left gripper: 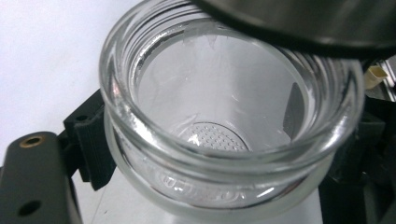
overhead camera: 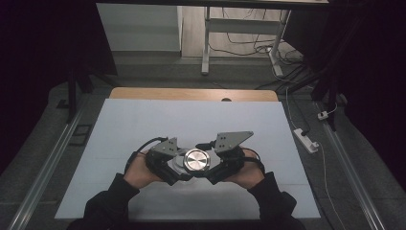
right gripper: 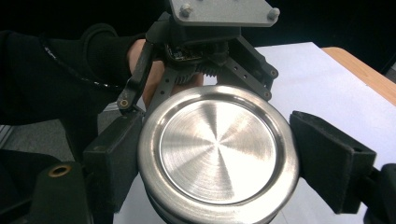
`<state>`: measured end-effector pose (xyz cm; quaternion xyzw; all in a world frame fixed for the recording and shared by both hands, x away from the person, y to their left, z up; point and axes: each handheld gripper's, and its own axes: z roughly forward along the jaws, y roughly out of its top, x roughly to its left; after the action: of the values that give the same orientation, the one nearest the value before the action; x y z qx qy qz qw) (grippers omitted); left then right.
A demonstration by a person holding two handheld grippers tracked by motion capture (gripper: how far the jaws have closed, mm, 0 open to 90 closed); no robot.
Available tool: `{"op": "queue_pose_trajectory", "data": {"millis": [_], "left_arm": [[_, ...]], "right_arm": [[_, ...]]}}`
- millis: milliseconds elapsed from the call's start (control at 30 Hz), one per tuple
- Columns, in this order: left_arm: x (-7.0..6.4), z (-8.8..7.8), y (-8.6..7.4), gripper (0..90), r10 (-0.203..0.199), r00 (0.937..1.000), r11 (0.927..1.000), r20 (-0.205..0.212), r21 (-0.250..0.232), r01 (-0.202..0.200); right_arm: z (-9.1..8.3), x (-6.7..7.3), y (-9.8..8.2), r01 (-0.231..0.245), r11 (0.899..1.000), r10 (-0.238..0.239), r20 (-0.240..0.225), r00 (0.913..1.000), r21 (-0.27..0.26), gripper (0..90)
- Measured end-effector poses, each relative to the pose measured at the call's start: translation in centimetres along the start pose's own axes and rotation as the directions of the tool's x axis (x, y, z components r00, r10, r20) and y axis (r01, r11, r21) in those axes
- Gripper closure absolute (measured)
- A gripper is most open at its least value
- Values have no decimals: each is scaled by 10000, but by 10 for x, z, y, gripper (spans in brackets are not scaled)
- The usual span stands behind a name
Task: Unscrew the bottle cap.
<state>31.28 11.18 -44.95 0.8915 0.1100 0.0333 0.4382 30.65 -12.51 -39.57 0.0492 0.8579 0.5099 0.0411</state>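
Item: clear glass jar (left gripper: 224, 140), empty, mouth open, threaded neck visible, dotted base seen through the glass. It was held near the front middle of the white-covered worktop (overhead camera: 143, 124), between the two tools.

Item: round brushed-metal lid (right gripper: 217, 154), seen from above at the centre (overhead camera: 197, 160). In the left tool view its dark edge (left gripper: 299, 21) was seen lifted off and overhanging the far side of the jar rim.

Left tool (overhead camera: 165, 165): jaws pressed against the jar's sides, a black pad (left gripper: 91, 140) touching the glass.

Right tool (overhead camera: 225, 165): jaws pinched on the lid, pads (right gripper: 329, 158) set against its rim on both sides.

Both tools were held in hands, in dark sleeves (overhead camera: 107, 203).
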Motion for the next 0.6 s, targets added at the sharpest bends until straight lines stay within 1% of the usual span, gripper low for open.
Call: {"op": "queue_pose_trajectory", "data": {"millis": [33, 167, 267, 300, 467, 500, 567, 600], "left_arm": [[1, 0, 0, 158, -78, 10000, 10000, -30, 5, 78], [3, -1, -2, 158, -160, 9997, 9999, -186, 29, 160], [6, -2, -4, 158, -329, 9989, 9995, -322, -12, 329], [7, -3, -5, 158, -411, 9981, 9992, -449, 5, 411], [11, -6, -7, 158, -584, 9962, 9983, -653, -6, 585], [13, -6, -9, 158, -694, 9946, 9976, -772, -15, 695], [14, -7, -9, 158, -746, 9937, 9972, -831, -4, 749], [15, -8, -10, 158, -884, 9915, 9961, -950, -66, 882]], "right_arm": [[-1, 0, 0, -13, 10000, 13, 20, 10000, -3, 200], [-3, 0, 0, -33, 9999, 34, 85, 10000, -98, 200], [-5, 0, -1, -146, 9998, 149, 188, 9997, -155, 199], [-6, 0, -1, -169, 9997, 172, 243, 9996, -157, 199], [-7, -1, -3, -288, 9995, 294, 424, 9987, -153, 200], [-7, -1, -4, -312, 9994, 319, 460, 9984, -162, 199], [-7, 1, -4, -342, 9993, 350, 518, 9980, -159, 199], [-7, 1, -4, -329, 9993, 338, 544, 9980, -161, 199]]}}
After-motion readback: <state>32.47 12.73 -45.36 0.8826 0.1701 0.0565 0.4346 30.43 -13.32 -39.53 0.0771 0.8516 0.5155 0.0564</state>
